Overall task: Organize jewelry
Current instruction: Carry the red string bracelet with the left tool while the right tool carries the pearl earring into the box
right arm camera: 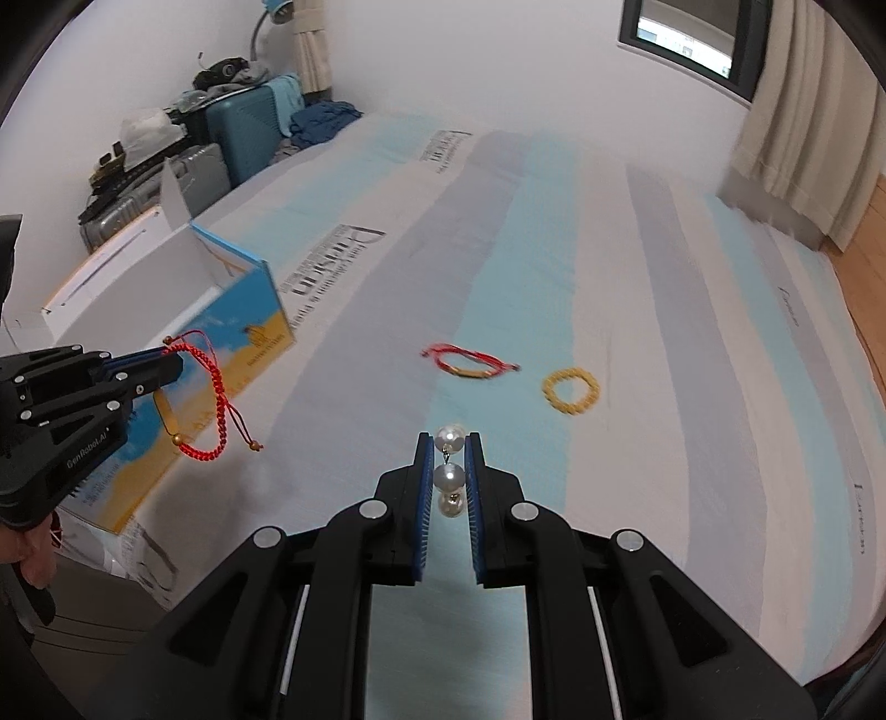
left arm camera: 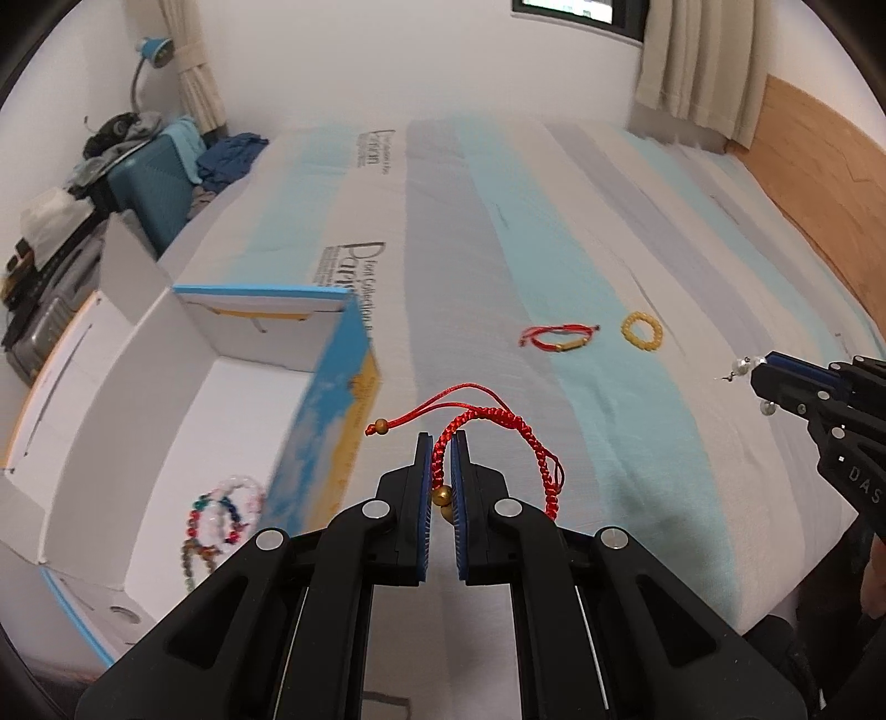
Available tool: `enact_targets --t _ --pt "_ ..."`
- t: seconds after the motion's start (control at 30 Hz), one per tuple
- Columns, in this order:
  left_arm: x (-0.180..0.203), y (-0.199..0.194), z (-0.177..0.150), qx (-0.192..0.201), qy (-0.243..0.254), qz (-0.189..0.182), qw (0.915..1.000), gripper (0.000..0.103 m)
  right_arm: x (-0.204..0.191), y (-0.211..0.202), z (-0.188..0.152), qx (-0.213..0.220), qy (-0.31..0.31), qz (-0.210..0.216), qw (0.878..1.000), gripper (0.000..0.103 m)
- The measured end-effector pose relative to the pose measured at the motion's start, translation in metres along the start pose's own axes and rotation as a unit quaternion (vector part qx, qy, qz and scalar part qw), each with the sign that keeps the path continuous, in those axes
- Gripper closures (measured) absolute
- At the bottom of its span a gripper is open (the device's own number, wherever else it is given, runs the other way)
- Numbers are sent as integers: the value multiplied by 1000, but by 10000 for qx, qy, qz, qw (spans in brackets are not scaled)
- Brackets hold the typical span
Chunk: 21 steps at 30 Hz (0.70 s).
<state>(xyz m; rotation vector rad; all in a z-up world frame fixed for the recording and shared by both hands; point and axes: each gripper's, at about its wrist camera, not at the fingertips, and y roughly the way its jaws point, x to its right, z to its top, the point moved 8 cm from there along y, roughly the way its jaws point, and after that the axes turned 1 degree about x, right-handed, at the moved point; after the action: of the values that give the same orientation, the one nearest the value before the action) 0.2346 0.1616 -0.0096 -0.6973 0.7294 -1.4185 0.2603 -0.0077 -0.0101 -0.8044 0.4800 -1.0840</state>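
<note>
The left hand-held gripper carries "GenRobot.AI" on its black body, and the right hand-held gripper shows the letters "DAS". The striped bedsheet is printed with "Paris" in large letters; the smaller lines under it are too blurred to read.

The surface is a bed covered in pale blue, grey and cream bands. Past its far-left corner stand a teal suitcase, a grey one and a pile of clothes under a blue lamp. Curtains hang by a window to the far right.

The left hand-held gripper is clamped on a red braided bracelet with a gold bead, its loop and tail cords hanging forward of the tips. Left of it sits an open white and blue box holding multicoloured beaded bracelets. The right hand-held gripper is closed on a pearl earring. Ahead of it, on the sheet, lie a red cord bracelet with a gold tube and, just to its right, a yellow beaded bracelet.
</note>
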Motion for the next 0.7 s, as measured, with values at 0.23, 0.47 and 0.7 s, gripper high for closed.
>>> enact_targets --t 0.23,0.47,0.7 --pt "-42 -23 -2 112 -146 158 9997 97 -51 -6 26 130 -199 193 9995 93" --pt "-96 -37 -11 125 -410 293 9987 97 -113 -4 46 193 -495 418 9977 93" --pt "-147 -43 -23 97 -637 429 9970 97 -168 5 63 198 -775 610 9949 93"
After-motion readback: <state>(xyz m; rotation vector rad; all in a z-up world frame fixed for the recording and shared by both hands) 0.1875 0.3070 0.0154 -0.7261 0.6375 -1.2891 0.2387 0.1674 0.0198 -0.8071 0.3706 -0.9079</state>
